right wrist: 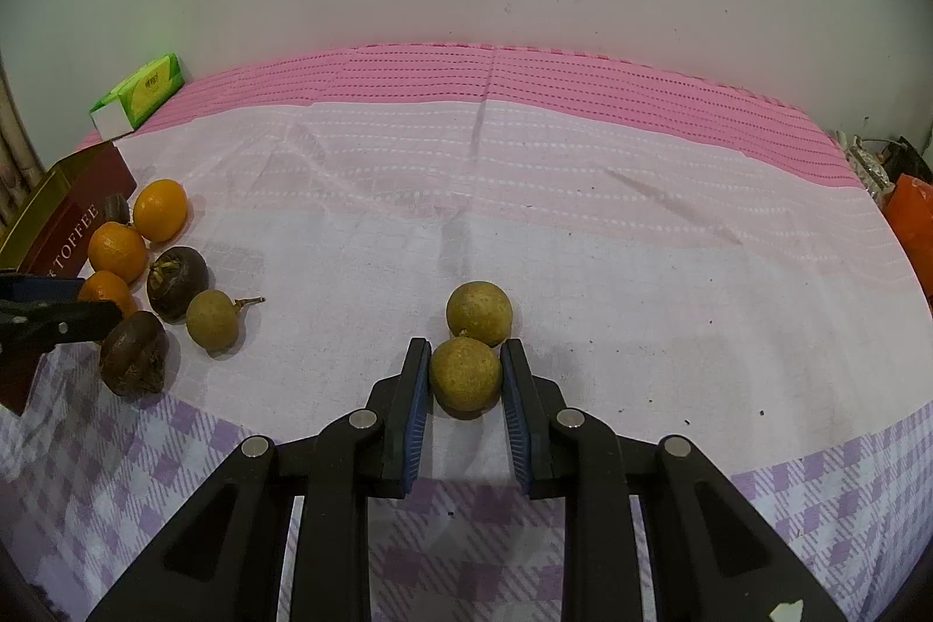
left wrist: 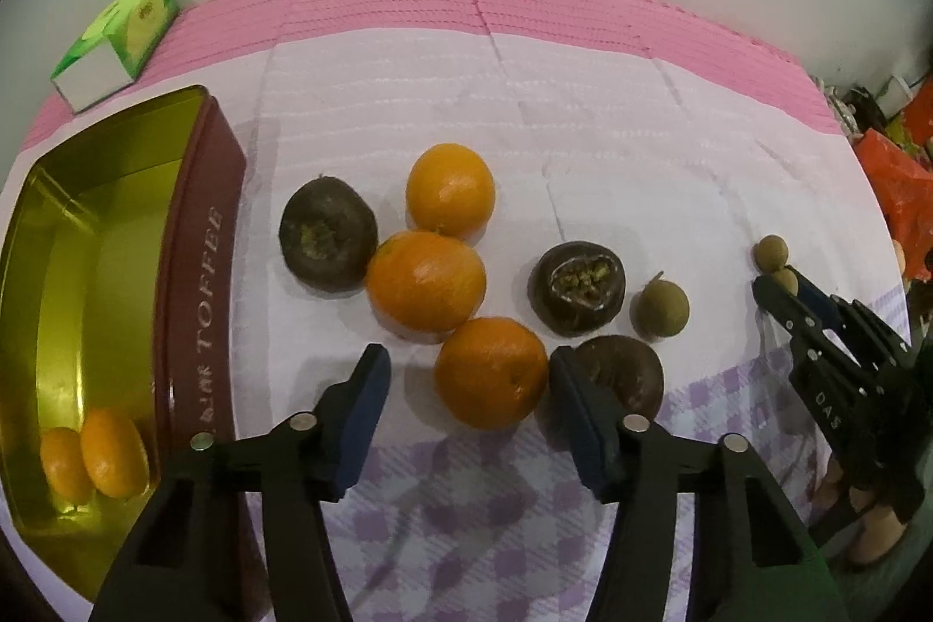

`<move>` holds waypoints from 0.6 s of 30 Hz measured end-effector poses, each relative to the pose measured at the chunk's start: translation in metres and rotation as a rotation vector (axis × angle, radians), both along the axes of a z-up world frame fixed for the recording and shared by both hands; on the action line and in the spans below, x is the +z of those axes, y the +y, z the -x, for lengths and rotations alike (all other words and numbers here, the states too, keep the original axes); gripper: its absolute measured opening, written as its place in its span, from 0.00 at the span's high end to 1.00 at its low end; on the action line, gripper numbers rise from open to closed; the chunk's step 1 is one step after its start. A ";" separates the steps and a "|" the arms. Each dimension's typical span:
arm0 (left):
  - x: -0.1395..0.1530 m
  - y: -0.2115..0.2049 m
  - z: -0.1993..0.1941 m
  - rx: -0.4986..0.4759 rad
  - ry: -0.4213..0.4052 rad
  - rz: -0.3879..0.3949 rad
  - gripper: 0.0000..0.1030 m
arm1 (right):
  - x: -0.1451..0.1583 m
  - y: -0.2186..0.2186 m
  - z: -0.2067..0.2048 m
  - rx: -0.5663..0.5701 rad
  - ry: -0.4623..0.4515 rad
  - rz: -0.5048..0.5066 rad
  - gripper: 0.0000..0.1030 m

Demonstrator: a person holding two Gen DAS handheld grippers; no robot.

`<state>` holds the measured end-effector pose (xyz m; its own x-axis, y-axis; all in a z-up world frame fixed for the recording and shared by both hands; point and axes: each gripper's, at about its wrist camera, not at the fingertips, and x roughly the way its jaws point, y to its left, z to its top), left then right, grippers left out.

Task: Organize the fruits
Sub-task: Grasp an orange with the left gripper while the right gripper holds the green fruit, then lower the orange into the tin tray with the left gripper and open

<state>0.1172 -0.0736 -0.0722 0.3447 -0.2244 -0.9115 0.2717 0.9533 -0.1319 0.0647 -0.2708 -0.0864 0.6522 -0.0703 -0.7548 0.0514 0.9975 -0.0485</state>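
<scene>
One orange sitting in toffee tin (left wrist: 204, 237), rest lying beside it; left gripper (left wrist: 466, 389) fingers gaping around nearest orange (left wrist: 490, 371), right gripper (right wrist: 465, 377) fingers pinching a longan (right wrist: 465, 372)

A: Free room around the toffee tin (left wrist: 201, 284)?

B: Tight on its right. Three oranges (left wrist: 427, 279) and dark fruits (left wrist: 328, 232) cluster just beside the wall; the left hand-held gripper (left wrist: 469, 380) straddles the nearest orange (left wrist: 491, 371), one dark fruit (left wrist: 627, 374) touching its right finger.

A: And further from the tin?

B: Open cloth (right wrist: 641, 272) well to its right, past two brown fruits (right wrist: 479, 313). Behind the tin, a green box (left wrist: 125, 33). Inside the tin, mostly bare floor; one orange (left wrist: 114, 453) at the near end.
</scene>
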 end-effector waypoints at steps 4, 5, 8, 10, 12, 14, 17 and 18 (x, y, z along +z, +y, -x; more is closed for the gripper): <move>-0.003 -0.003 -0.001 -0.014 0.013 0.009 0.60 | 0.000 0.000 0.000 0.000 0.000 0.000 0.78; -0.004 -0.004 -0.001 -0.016 0.012 0.007 0.61 | 0.000 0.000 0.000 0.000 0.000 0.000 0.78; -0.003 -0.004 0.002 -0.020 0.006 -0.001 0.61 | 0.000 0.000 0.000 0.000 0.000 0.001 0.78; -0.002 -0.003 0.003 -0.018 0.009 -0.001 0.61 | 0.000 0.000 0.000 0.000 -0.001 0.001 0.78; 0.000 0.001 0.005 -0.013 0.009 -0.001 0.61 | 0.000 0.000 0.000 0.000 -0.001 0.001 0.78; 0.003 0.003 0.008 -0.005 0.006 0.002 0.61 | 0.000 0.000 0.000 0.000 -0.001 0.001 0.78; 0.008 0.009 0.013 0.001 -0.004 0.002 0.61 | 0.000 0.000 0.000 0.000 -0.001 0.003 0.78; 0.010 0.011 0.014 0.003 -0.008 0.001 0.61 | 0.000 0.000 0.000 0.000 -0.001 0.004 0.78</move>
<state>0.1030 -0.0623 -0.0619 0.3527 -0.2245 -0.9084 0.2699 0.9539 -0.1310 0.0648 -0.2704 -0.0866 0.6531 -0.0738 -0.7537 0.0516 0.9973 -0.0529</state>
